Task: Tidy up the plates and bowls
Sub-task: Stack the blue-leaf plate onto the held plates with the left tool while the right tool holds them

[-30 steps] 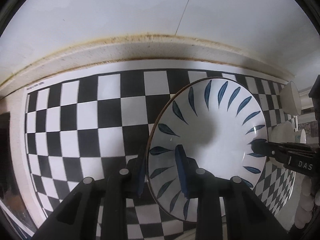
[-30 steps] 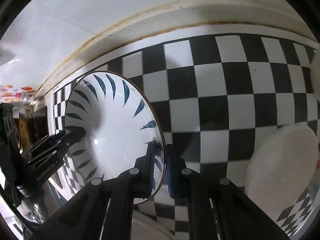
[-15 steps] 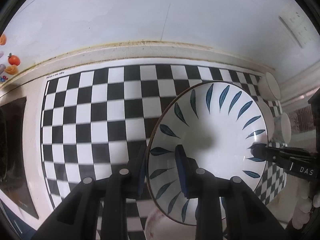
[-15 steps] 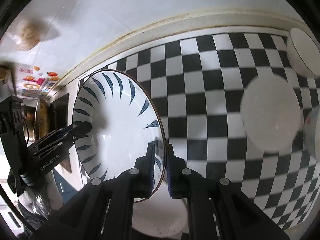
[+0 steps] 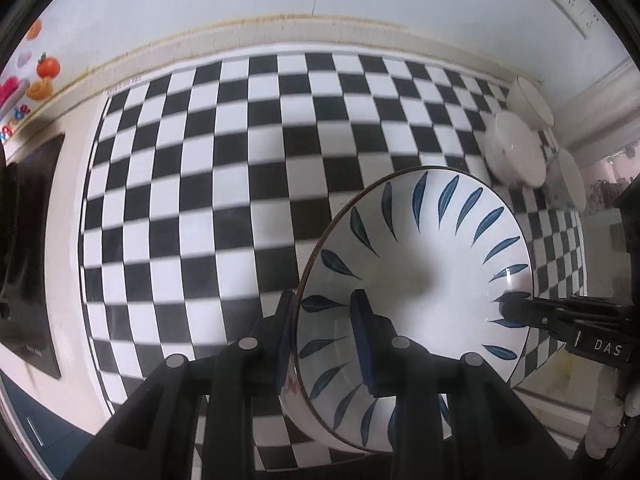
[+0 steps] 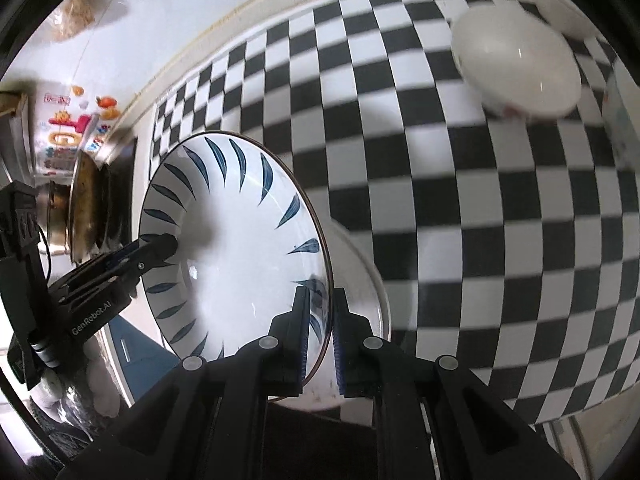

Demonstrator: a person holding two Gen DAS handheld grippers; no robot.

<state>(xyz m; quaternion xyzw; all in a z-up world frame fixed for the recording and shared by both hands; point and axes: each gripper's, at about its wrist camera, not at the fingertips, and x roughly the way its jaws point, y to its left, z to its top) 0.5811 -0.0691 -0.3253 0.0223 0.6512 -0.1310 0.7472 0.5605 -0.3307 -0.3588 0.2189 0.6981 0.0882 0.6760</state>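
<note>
Holding the bowl (image 5: 416,276) above the tabletop (image 5: 208,184), we pinch its rim with our left gripper (image 5: 322,336) and right gripper (image 6: 319,332) at opposite sides. Open checkered room lies left; white bowls (image 5: 514,152) crowd the far right edge. The bowl tilts, mouth toward us.

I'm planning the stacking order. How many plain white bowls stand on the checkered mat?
3, all at the mat's far right corner in the left wrist view: one at the back, one in front of it, one rightmost. Others may be hidden.

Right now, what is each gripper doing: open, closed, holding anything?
Left gripper: closed on the rim of the blue-leaf bowl.
Right gripper: closed on the opposite rim of the same bowl.
</note>
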